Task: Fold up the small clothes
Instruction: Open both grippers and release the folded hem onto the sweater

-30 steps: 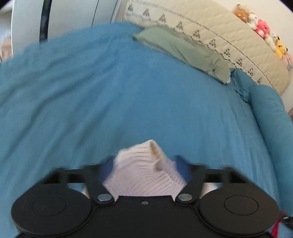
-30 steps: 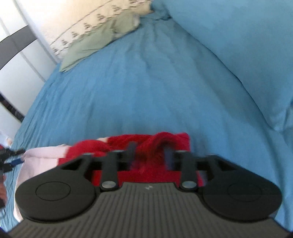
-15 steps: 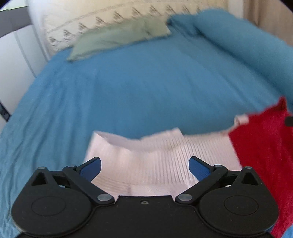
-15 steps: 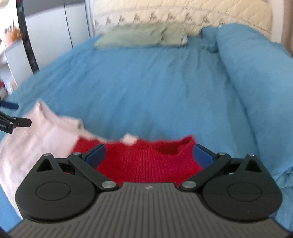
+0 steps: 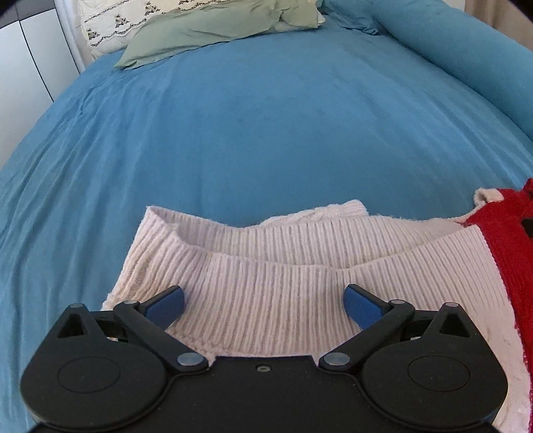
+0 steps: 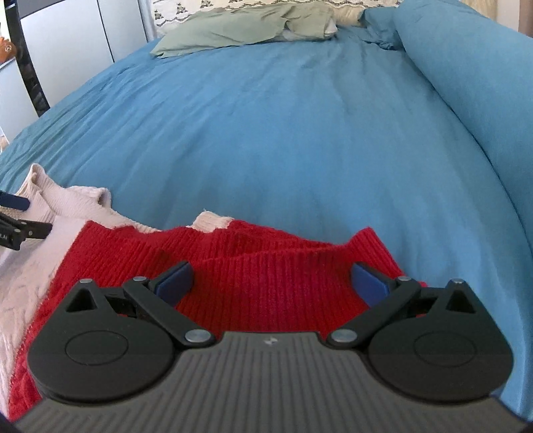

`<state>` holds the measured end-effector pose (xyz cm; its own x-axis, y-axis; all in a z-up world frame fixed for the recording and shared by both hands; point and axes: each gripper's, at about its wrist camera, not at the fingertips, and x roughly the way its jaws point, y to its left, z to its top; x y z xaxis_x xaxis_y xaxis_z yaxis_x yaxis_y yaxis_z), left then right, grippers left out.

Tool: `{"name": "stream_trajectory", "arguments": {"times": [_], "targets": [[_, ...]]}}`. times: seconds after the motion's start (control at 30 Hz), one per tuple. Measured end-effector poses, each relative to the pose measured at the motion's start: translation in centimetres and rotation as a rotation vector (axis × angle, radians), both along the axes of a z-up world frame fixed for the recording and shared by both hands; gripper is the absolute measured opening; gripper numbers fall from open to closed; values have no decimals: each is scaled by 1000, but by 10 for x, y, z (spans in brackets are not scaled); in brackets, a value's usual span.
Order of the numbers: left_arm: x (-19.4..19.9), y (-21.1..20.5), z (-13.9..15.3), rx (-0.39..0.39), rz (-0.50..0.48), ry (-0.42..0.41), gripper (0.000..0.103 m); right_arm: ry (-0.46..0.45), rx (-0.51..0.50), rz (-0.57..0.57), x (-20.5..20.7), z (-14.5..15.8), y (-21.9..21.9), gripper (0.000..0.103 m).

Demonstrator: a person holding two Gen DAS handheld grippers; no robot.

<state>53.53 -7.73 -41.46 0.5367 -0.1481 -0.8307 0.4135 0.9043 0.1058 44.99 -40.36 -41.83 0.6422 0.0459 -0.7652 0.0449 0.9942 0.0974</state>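
Note:
A small knit garment lies flat on the blue bed, half pale pink (image 5: 266,263) and half red (image 6: 263,266). Its ribbed edge faces away from me. My left gripper (image 5: 264,304) hovers open over the pink half, its blue pads (image 5: 166,304) wide apart and not pressing the knit. Over the red half my right gripper (image 6: 273,283) is open too, with its blue pads (image 6: 368,283) spread wide. The pink half (image 6: 43,213) shows at the left of the right wrist view, with the left gripper's finger (image 6: 23,229) above it. The red half (image 5: 509,246) shows at the right of the left wrist view.
The blue bedspread (image 5: 266,110) stretches away in front of the garment. A green pillow (image 5: 216,30) lies at the head of the bed against a cream quilted headboard (image 5: 100,30). A rolled blue duvet (image 6: 466,66) runs along the right side. White cupboard doors (image 6: 66,36) stand at the left.
Both grippers let go of the bunched knit and opened wide. The garment dropped and now lies spread flat on the bed. Both grippers rolled level and came down closer over it.

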Motion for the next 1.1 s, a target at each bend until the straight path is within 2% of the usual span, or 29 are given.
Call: {"name": "stream_trajectory", "arguments": {"times": [0.1, 0.23, 0.3, 0.43, 0.5, 0.63, 0.73, 0.8, 0.87, 0.97, 1.1], "targets": [[1, 0, 11, 0, 14, 11, 103, 7, 19, 1, -3, 12, -3, 103], [-12, 8, 52, -11, 74, -75, 103, -54, 76, -17, -17, 49, -9, 103], [-30, 15, 77, -47, 108, -115, 103, -81, 96, -46, -33, 72, -12, 103], [-73, 24, 103, -150, 139, -90, 103, -87, 189, -162, -83, 102, -17, 103], [-103, 21, 102, -166, 142, -75, 103, -61, 176, -210, -110, 104, -8, 103], [-140, 11, 64, -83, 173, 12, 103, 22, 59, -256, -150, 81, 18, 103], [-144, 13, 27, -53, 190, 62, 103, 51, 24, -251, -166, 52, 35, 103], [-143, 19, 16, -96, 196, 58, 103, 80, 1, -243, -167, 34, 41, 103], [-140, 23, 14, -126, 205, 59, 103, 72, -13, -240, -170, 25, 42, 103], [-136, 17, 17, -92, 195, 74, 103, 51, -14, -242, -171, 25, 41, 103], [-134, 5, 43, -42, 212, 77, 103, 18, 4, -275, -184, 49, 38, 103]]}}
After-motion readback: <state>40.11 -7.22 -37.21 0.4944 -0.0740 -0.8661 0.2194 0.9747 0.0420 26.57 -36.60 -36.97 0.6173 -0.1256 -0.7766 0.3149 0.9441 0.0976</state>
